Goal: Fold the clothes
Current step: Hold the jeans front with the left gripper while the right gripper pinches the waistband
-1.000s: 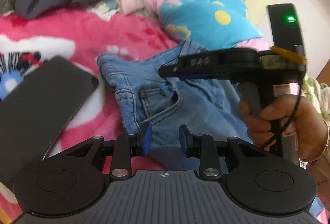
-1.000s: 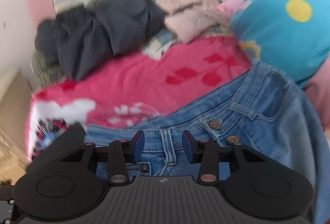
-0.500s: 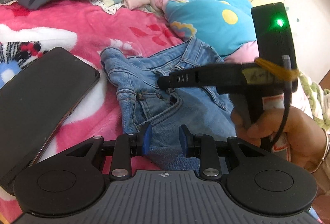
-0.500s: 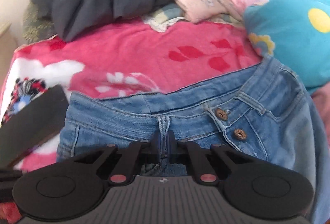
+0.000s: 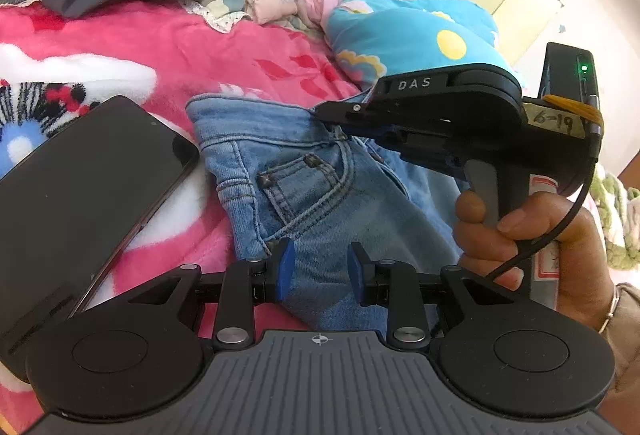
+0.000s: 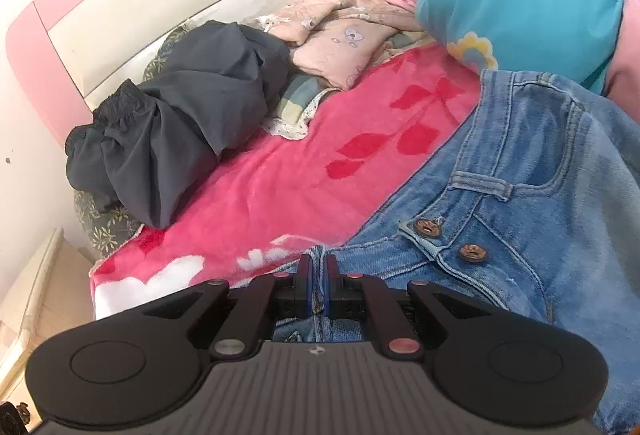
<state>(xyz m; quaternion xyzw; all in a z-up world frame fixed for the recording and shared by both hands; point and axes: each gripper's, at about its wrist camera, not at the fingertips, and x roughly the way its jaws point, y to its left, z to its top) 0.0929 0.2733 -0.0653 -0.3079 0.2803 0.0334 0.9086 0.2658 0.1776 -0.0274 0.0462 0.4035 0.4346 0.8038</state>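
Pink fleece blanket [image 5: 224, 47] with red leaves covers the bed, and the blue denim jeans [image 5: 320, 203] lie across it, just beside a black slab-shaped phone [image 5: 80, 195]. Right gripper [image 6: 318, 285] is clamped on the jeans' waistband edge. Left gripper [image 5: 318, 271] hangs over the denim, jaws apart, gripping nothing.

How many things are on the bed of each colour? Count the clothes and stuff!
Blue: 2, the jeans and the blue blanket
Pink: 2, the pink blanket and the pale pink clothes
Dark grey: 1, the grey garment
Black: 1, the phone
Total: 6
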